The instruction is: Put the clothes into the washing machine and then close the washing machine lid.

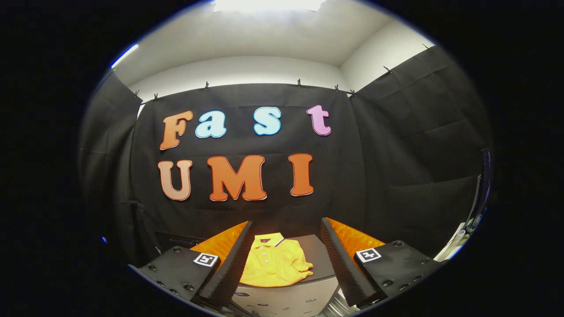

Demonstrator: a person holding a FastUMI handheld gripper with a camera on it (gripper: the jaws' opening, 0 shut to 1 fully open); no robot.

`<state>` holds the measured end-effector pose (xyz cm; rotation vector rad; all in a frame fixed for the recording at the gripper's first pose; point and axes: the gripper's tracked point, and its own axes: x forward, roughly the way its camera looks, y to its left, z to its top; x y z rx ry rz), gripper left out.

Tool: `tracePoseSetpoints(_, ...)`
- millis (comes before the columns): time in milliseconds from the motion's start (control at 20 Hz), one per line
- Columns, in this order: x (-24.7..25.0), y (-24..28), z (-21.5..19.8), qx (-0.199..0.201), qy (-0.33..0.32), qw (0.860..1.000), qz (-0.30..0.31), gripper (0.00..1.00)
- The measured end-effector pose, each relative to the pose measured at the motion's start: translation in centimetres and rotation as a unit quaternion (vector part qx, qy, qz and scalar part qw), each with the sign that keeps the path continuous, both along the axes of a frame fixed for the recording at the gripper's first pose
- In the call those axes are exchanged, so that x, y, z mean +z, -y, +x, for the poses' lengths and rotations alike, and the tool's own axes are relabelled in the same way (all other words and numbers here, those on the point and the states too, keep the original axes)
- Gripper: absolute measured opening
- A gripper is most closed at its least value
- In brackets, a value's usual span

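A small yellow polo shirt (pixel 274 263) lies flat on the grey top of a box-like machine (pixel 319 252), collar pointing away from me. My gripper (pixel 286 229) is open, its two fingers (pixel 233 264) spread wide on either side of the shirt and raised above it, touching nothing. The shirt sits between the fingers and just ahead of them. At the far right a dark curved rim (pixel 482 193) stands upright beside white parts (pixel 454 244); I cannot tell whether it is the washing machine lid.
Black cloth walls close the booth behind and to both sides. The grey machine's front panel (pixel 286 299) with small marks shows below the shirt. A dark low shape (pixel 176 240) sits at the back wall's foot on the left.
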<state>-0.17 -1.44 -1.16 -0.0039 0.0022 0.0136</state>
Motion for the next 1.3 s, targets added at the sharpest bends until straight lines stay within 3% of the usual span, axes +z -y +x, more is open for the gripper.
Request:
tracePoseSetpoints(200, -0.4, -0.8, 1.7, 0.004, -0.011, 1.0, -0.003, 0.98)
tracePoseSetpoints(650, -5.8, -4.3, 11.0, 0.046, -0.096, 0.994, -0.014, 0.98)
tracePoseSetpoints(850, -12.4, -5.9, 15.2, 0.073, -0.216, 0.973, -0.039, 0.98)
tracePoseSetpoints(1050, -17.2, -7.5, 20.0, 0.093, -0.28, 0.954, -0.052, 0.98)
tracePoseSetpoints(1300, -22.9, -6.9, 24.8, 0.073, -0.332, 0.937, -0.081, 0.98)
